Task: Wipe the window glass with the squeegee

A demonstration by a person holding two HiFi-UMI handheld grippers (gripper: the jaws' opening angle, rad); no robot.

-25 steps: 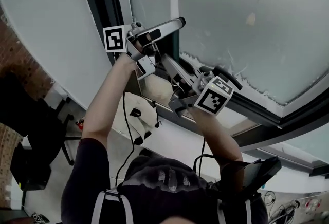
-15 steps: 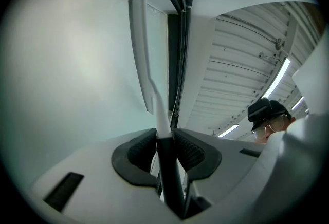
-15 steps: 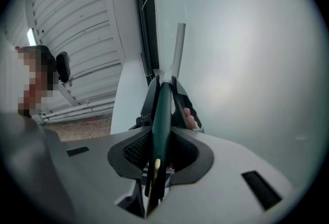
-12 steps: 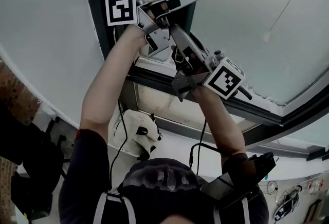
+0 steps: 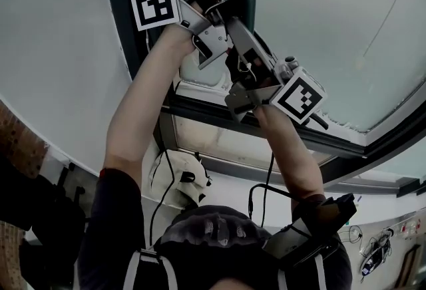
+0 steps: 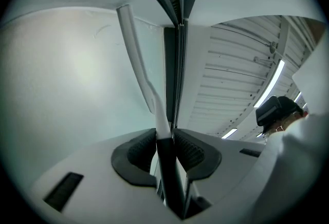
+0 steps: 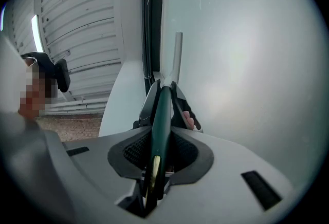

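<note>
Window glass [image 5: 333, 29], squeegee [image 6: 138, 63] blade cropped, handle [image 7: 162, 110] clamped by left tongs [image 6: 165, 138], right tongs [image 7: 162, 141]

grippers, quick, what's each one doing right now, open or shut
left gripper: shut on the squeegee
right gripper: shut on the squeegee too, further down its handle

The squeegee [image 6: 149, 94] runs off the head view's top edge, blade unseen.
</note>
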